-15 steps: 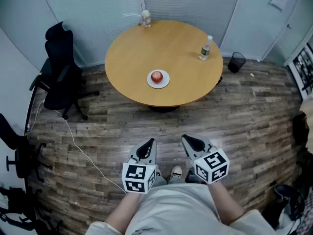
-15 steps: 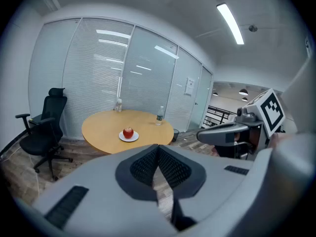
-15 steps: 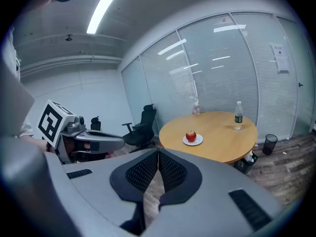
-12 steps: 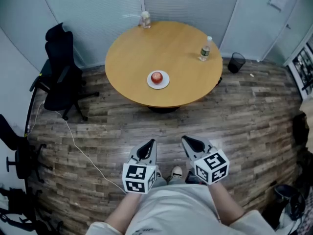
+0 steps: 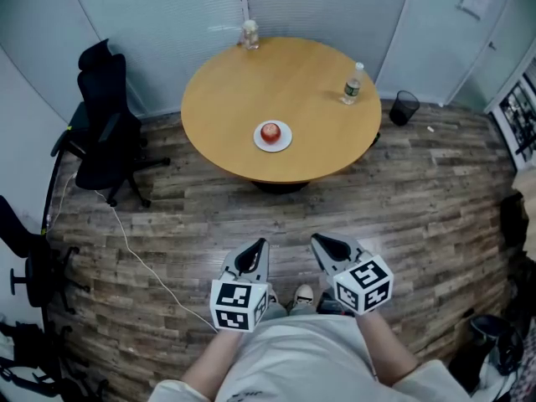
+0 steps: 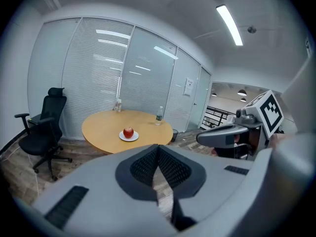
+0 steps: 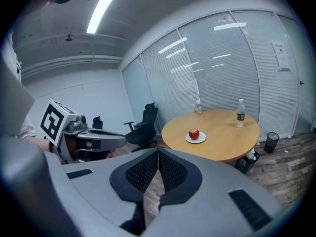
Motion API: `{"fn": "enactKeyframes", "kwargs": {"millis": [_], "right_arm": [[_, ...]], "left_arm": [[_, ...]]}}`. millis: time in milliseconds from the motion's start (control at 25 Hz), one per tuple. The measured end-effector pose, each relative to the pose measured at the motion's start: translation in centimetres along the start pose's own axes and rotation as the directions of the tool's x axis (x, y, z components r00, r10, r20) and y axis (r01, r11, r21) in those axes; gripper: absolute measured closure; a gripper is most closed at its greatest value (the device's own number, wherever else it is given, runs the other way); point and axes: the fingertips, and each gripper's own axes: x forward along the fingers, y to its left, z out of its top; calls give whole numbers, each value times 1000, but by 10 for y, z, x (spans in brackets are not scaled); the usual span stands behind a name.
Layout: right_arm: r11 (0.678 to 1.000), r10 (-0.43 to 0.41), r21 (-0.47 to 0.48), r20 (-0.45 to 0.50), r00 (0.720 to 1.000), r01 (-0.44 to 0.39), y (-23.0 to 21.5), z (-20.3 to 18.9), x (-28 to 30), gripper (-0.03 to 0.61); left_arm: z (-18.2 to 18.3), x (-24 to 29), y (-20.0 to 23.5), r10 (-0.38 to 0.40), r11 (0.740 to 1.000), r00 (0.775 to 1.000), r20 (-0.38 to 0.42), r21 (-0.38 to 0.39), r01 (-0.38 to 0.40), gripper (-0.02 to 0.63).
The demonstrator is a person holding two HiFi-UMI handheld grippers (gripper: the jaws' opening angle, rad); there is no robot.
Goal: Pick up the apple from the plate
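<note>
A red apple (image 5: 270, 131) sits on a small white plate (image 5: 283, 145) near the front edge of a round wooden table (image 5: 276, 82). It also shows far off in the left gripper view as the apple (image 6: 128, 132) and in the right gripper view as the apple (image 7: 194, 134). My left gripper (image 5: 255, 248) and right gripper (image 5: 321, 242) are held low in front of the person, well short of the table, over the wood floor. Both are shut with nothing between the jaws. The left gripper (image 6: 158, 157) and the right gripper (image 7: 158, 162) point toward the table.
A green-labelled water bottle (image 5: 353, 84) stands at the table's right; a clear bottle (image 5: 249, 32) at its far edge. A black office chair (image 5: 109, 128) stands left of the table, a white cable (image 5: 138, 249) crosses the floor, and a black bin (image 5: 405, 105) sits at the right.
</note>
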Motion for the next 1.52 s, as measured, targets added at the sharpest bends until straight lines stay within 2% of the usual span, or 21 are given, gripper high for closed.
{"fn": "enactKeyframes", "kwargs": {"millis": [280, 520, 800, 1120, 1520], "right_arm": [[998, -45, 37, 22, 999, 45, 3, 10, 12, 547], [996, -85, 43, 38, 996, 84, 11, 12, 20, 548], [993, -100, 64, 23, 995, 99, 3, 7, 31, 548], [994, -75, 85, 1, 997, 75, -44, 18, 84, 548], [999, -25, 38, 6, 1000, 25, -136, 96, 162, 548]], "left_arm": [[3, -10, 19, -4, 1000, 1000, 16, -2, 4, 611], [7, -16, 27, -55, 998, 998, 31, 11, 55, 611], [8, -5, 34, -73, 997, 997, 25, 5, 73, 611], [25, 49, 63, -53, 999, 999, 5, 1, 53, 611], [96, 149, 114, 18, 1000, 1000, 9, 1, -18, 611]]}}
